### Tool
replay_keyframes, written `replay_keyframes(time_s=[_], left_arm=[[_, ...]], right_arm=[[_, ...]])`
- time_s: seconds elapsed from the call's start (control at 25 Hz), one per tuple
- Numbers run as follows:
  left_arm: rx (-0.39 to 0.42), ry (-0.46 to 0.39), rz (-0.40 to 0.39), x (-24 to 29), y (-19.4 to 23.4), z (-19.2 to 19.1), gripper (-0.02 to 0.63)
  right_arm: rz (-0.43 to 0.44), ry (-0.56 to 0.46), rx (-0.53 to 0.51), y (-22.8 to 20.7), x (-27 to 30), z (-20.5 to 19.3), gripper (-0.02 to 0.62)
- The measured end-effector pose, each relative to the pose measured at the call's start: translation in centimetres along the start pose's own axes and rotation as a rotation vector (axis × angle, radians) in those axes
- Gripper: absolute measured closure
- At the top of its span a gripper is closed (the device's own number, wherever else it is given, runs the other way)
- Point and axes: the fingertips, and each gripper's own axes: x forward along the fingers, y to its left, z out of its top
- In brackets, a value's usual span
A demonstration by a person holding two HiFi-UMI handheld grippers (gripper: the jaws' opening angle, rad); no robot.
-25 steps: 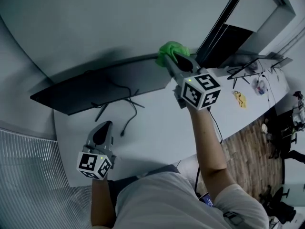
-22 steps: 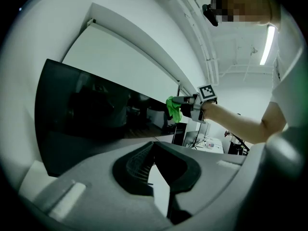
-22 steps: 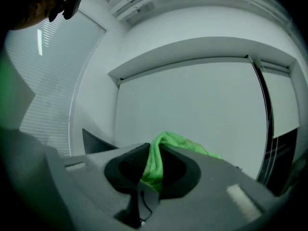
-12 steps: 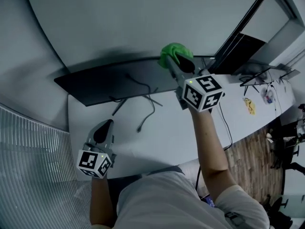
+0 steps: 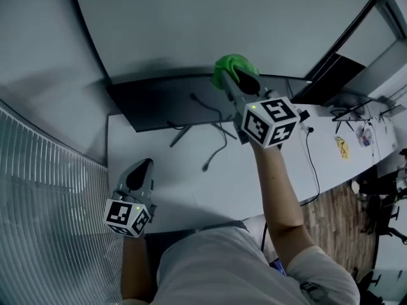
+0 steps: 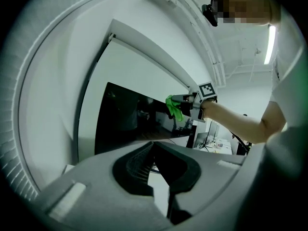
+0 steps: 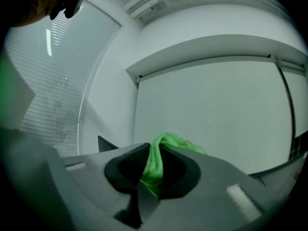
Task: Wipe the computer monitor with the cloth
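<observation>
At monitor's top edge: cloth on screen, wiping pass in hand

Right gripper [image 5: 238,78] was clamped on the green cloth [image 5: 226,66], with one fold pinched between the jaws and the rest bunched out front. Cloth sat at the top edge of the monitor [image 5: 162,103], toward its right end. It looked to be touching the dark screen, though the contact was too small to confirm. Left gripper [image 5: 137,174] hung well in front of the monitor, low over the desk [image 5: 191,189], jaws together with nothing between them. Cables [image 5: 213,135] lay on the desk just in front of the monitor. Judged step: a wiping pass along the top of the screen, early on, with most of the panel left of the cloth likely undone. Next move would call for a firm clamp and a slide across the screen under light, even pressure, so the thin panel doesn't tip back
</observation>
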Motion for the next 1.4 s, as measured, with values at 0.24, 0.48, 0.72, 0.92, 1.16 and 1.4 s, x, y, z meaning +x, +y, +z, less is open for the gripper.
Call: replay_keyframes(time_s=[0.24,0.48,0.72,0.92,1.16,1.4], left_arm=[[-0.015,-0.004,0.049,-2.5,3.1,0.0,0.597],[-0.026,-0.010,0.084,-5.1,6.0,0.6,0.597],[-0.032,-0.026,0.117,-7.1,7.9,0.0,0.597],[-0.037,-0.041,0.144,-8.1,8.8,0.3,0.597],[-0.041,-0.048,0.183,-9.8,10.2,0.2,0.597],[-0.042,-0.053,0.216,-11.2,11.0,0.5,0.597]], right_arm=[[0.061,-0.014,0.014,4.6,3.3,0.5,0.537],[0.107,-0.031,0.026,9.6,6.2,1.4,0.537],[0.176,-0.046,0.034,14.9,8.4,1.3,0.537],[0.246,-0.046,0.030,19.0,10.4,1.4,0.537],[0.312,-0.050,0.035,23.2,12.4,1.2,0.537],[0.381,-0.056,0.084,26.5,13.2,1.4,0.537]])
